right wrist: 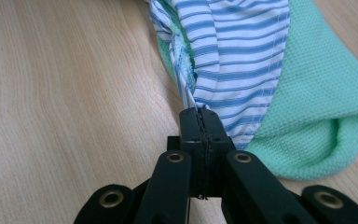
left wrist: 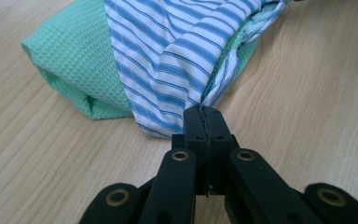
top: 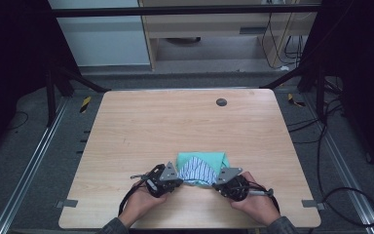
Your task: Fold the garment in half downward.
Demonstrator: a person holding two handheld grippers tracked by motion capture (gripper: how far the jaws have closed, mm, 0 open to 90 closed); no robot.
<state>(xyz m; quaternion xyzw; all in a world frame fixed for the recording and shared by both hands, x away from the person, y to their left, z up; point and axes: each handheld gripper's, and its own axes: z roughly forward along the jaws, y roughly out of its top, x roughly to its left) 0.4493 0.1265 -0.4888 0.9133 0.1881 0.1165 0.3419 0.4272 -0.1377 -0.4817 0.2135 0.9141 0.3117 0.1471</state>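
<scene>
Your left gripper [top: 180,181] and right gripper [top: 217,184] each pinch the striped cloth [top: 198,170] over the green towel [top: 202,159], jaws clamped tight.

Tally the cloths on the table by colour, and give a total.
Green waffle-weave cloth: 1
Blue-and-white striped cloth: 1, pinched at its corners by the left gripper and the right gripper
Total: 2

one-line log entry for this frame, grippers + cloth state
left gripper: shut on striped cloth | right gripper: shut on striped cloth | green cloth: folded beneath, on table near edge
</scene>
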